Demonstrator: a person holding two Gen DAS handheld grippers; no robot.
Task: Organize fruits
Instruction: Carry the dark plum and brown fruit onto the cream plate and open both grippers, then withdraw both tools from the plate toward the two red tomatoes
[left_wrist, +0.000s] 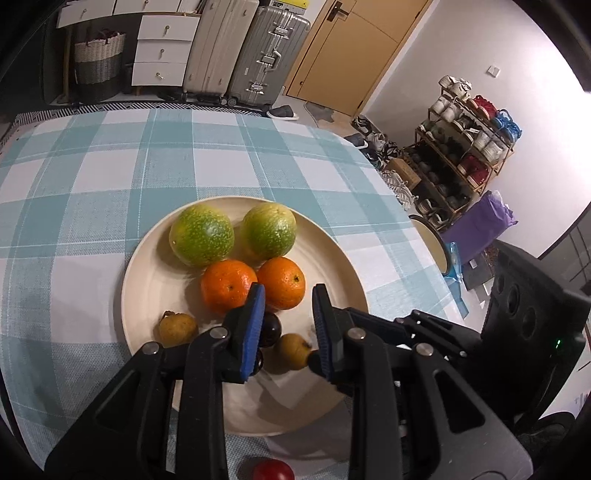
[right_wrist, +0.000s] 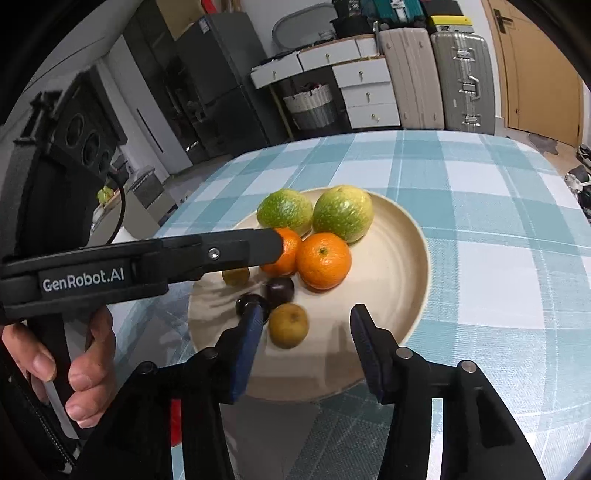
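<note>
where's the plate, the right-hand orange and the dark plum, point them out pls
plate (right_wrist: 402, 280), right wrist view, bare inner surface near the right rim
right-hand orange (right_wrist: 323, 260), right wrist view, middle of its peel
dark plum (right_wrist: 280, 290), right wrist view, its glossy top

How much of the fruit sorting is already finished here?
Mostly finished: the plate holds two green fruits, two oranges, two small pears and dark plums. Both tongs are empty. One red fruit remains on the cloth beside the plate.
</note>
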